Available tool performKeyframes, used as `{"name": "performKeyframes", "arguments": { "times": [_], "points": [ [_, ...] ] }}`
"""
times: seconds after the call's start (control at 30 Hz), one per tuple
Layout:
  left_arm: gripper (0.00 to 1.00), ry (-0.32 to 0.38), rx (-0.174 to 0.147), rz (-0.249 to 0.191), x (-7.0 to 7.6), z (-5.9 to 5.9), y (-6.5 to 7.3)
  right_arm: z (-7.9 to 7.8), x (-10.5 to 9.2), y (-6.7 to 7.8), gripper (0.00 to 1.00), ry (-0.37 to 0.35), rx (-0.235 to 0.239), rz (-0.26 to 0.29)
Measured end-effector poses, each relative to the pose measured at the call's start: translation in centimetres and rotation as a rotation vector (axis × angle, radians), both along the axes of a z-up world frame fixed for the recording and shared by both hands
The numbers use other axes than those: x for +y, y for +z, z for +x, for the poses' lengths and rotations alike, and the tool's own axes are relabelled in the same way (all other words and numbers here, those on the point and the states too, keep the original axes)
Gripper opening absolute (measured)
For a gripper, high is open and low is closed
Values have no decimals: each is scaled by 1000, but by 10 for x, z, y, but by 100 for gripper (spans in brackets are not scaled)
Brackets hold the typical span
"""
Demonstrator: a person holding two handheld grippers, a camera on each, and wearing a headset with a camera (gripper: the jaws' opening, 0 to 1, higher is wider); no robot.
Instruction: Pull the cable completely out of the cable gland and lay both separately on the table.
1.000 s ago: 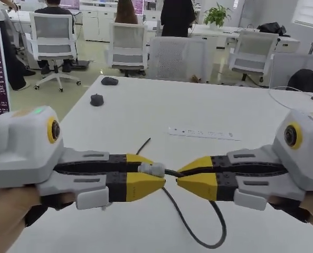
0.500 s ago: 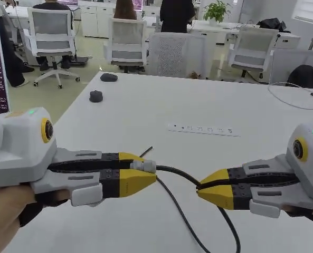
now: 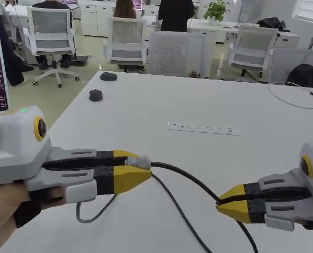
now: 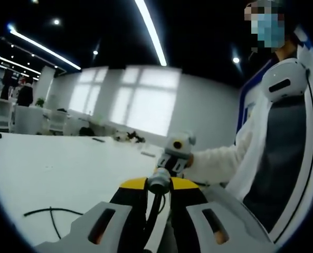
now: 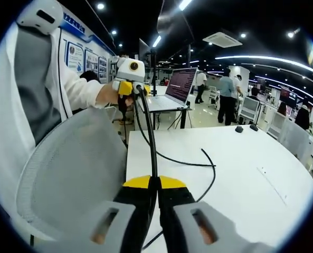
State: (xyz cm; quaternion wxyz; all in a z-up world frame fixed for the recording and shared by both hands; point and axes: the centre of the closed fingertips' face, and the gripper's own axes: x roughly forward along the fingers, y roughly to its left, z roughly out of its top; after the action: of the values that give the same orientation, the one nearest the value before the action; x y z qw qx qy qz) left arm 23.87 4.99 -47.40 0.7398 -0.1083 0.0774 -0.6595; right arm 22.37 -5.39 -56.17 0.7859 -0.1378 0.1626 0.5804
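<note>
Level and well apart, the left hand-held gripper (image 3: 149,170) clamped the cable gland (image 3: 142,161); the right hand-held gripper (image 3: 218,203) pinched the cable (image 3: 185,174).

The two grippers are much farther apart than a second ago: the right gripper (image 3: 223,202) is now low at the right, well away from the left gripper (image 3: 145,169). A longer piece of cable (image 3: 190,182) now stretches between the right gripper and the cable gland (image 3: 143,162).
</note>
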Motion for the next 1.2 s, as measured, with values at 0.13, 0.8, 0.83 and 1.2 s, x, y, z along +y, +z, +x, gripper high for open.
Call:
{"name": "performKeyframes", "arguments": {
  "times": [0.13,0.8,0.83,1.2],
  "points": [
    [16,-5,2,3,0,-1,0,1,1,3,2,-10,-1,8],
    [16,8,-13,55,-14,3,-9,9,56,77,22,40,-75,162],
    [16,6,-14,58,-16,3,-9,9,61,80,21,51,-79,172],
    [16,-2,-37,96,-18,-3,-12,-2,86,66,4,172,-97,100]
  ]
}}
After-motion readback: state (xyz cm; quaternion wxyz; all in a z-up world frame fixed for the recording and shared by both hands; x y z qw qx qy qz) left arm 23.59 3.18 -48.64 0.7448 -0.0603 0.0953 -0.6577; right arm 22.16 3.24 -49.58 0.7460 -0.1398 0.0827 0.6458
